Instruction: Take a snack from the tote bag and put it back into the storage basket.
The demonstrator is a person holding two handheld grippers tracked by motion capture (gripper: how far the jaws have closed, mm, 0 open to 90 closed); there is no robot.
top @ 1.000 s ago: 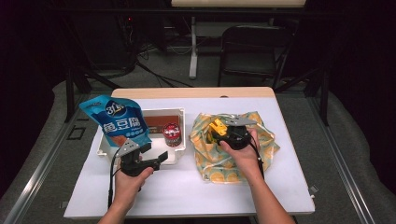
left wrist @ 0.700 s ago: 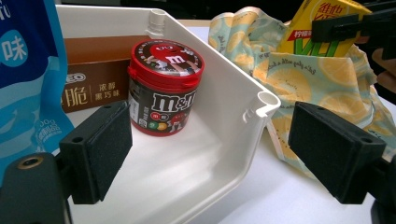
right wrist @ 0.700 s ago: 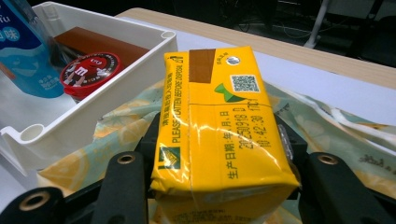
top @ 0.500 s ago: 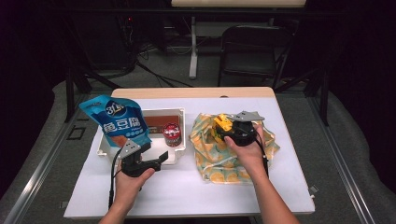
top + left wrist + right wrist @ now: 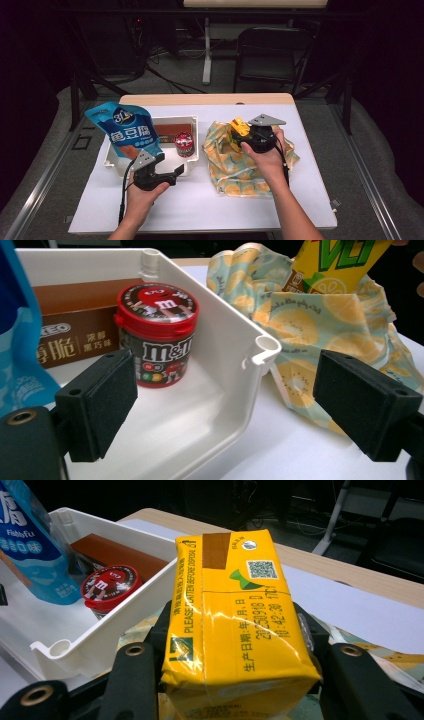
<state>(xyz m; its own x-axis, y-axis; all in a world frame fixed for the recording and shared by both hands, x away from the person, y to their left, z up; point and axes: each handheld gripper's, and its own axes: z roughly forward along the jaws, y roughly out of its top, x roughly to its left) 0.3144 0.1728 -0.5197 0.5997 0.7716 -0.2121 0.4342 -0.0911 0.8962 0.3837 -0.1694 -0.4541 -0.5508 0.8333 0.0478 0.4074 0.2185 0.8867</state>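
We found the yellow drink carton (image 5: 235, 625) at centre frame of the right gripper view, intact, sealed with brown tape, printed with a QR code and date text. It was clamped on both sides between black jaws. In the high view it sat right of centre, above the lemon-print cloth bag (image 5: 235, 165), lifted, beside the white bin (image 5: 192, 162).

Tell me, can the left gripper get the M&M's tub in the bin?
Probably yes. The left gripper has its jaws open and empty at the bin corner, and the M&M's tub stands just ahead, upright, its near side free. Only the low wall lies between.
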